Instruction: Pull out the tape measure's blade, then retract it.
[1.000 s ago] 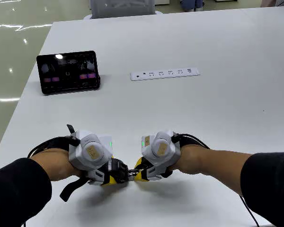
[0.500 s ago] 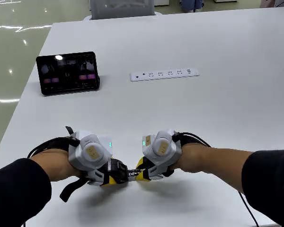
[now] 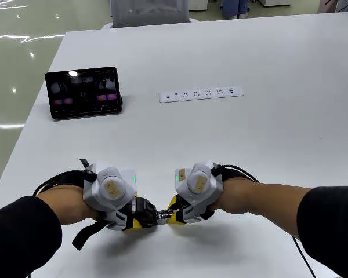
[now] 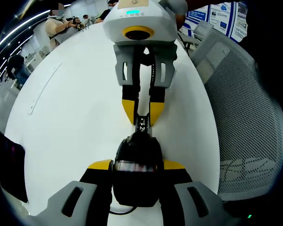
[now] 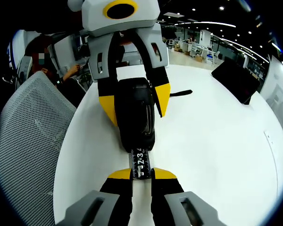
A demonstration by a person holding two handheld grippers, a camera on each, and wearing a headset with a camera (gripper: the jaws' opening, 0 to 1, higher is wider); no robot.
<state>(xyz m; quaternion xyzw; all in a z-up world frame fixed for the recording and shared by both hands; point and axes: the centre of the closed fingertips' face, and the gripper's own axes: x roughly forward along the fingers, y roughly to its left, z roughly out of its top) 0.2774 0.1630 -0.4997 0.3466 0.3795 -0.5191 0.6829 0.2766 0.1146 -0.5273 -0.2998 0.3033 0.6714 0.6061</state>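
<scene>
Tape measure (image 4: 137, 174): clamped around its black case by the left gripper (image 4: 137, 165), jaws closed against both sides. Sits low over the white table (image 3: 220, 145), close to the near edge and toward the left side. Cannot tell whether the case rests on the surface or hangs just above it.

Blade (image 5: 140, 165): out of the case mouth by a short stub, with the first few numerals readable in the right gripper view. Pinched at its free end by the right gripper (image 5: 141, 174), yellow tips together on the strip. Runs straight and flat between the two tools, no sag or twist visible.

From the head view, both grippers nearly nose to nose, the left gripper (image 3: 136, 217) and the right gripper (image 3: 174, 215) just beside each other with the stub of blade (image 3: 162, 215) bridging the small gap. Further up the table, well apart from the work: a dark tablet (image 3: 84, 91) near the left edge and a white power strip (image 3: 201, 92) toward the middle.

Progress, as a judgement: grasps on case and blade tip both secured, so set-up done. Extension hardly under way, with almost the whole pull left to make by drawing the grippers apart. Retraction untouched by that reading. Could equally be the tail of a return stroke with the blade almost home; not decidable from these pictures alone.
</scene>
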